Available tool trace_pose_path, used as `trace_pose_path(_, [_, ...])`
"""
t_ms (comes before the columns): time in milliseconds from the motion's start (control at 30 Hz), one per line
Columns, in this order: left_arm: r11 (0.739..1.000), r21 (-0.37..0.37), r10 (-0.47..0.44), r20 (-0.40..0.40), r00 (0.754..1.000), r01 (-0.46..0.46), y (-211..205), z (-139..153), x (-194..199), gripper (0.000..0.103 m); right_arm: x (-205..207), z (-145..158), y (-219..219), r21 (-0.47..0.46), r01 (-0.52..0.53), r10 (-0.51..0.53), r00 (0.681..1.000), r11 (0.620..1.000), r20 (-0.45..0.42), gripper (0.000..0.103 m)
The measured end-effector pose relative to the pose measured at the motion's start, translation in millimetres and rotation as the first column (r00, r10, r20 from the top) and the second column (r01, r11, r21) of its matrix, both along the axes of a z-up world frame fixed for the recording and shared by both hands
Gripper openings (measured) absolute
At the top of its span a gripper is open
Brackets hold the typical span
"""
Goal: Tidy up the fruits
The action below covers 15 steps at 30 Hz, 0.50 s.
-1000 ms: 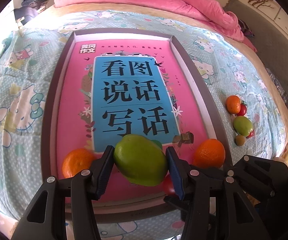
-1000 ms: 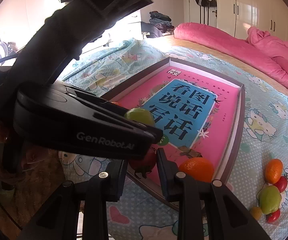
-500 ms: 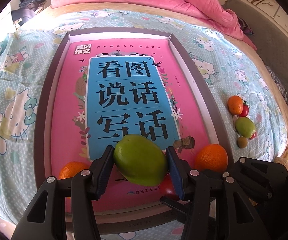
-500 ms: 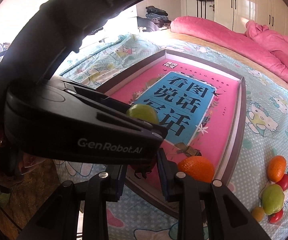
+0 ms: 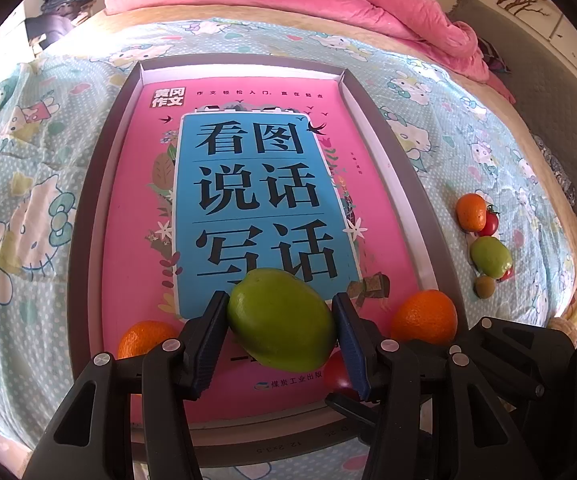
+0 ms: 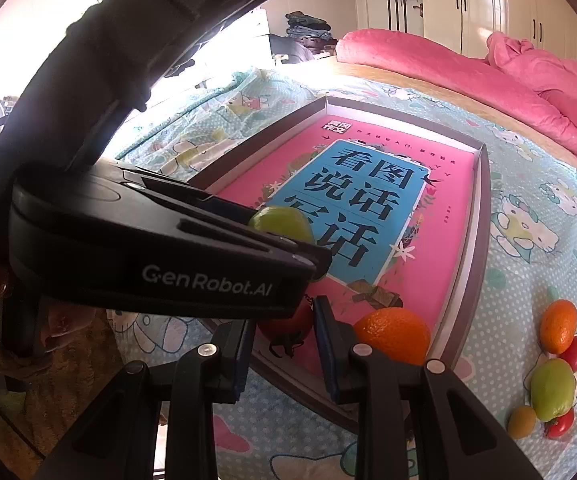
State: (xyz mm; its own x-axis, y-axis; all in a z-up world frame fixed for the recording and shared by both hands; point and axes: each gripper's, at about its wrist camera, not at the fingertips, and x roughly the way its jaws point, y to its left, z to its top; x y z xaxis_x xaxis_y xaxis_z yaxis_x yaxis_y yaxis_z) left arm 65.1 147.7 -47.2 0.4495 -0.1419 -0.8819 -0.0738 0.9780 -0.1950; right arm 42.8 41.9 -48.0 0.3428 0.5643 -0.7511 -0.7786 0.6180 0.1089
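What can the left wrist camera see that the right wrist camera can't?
Only the left wrist view shows a second orange in the tray's near-left corner. Only the right wrist view shows the white wardrobes and the red tomato clearly pinched between the right gripper fingers. Both show the green mango in the left gripper, the tray with the pink book, and the loose fruit pile on the bedsheet.
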Motion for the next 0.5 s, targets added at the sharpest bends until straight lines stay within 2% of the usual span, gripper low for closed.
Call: trace_pose_path(500, [1.0,-0.006,0.006,0.001,1.0,-0.006,0.7,-0.5,-1.1,0.054,-2.5,3.3,-3.6,0.005,0.019,-0.019,1.0,1.0,-0.012,0.03])
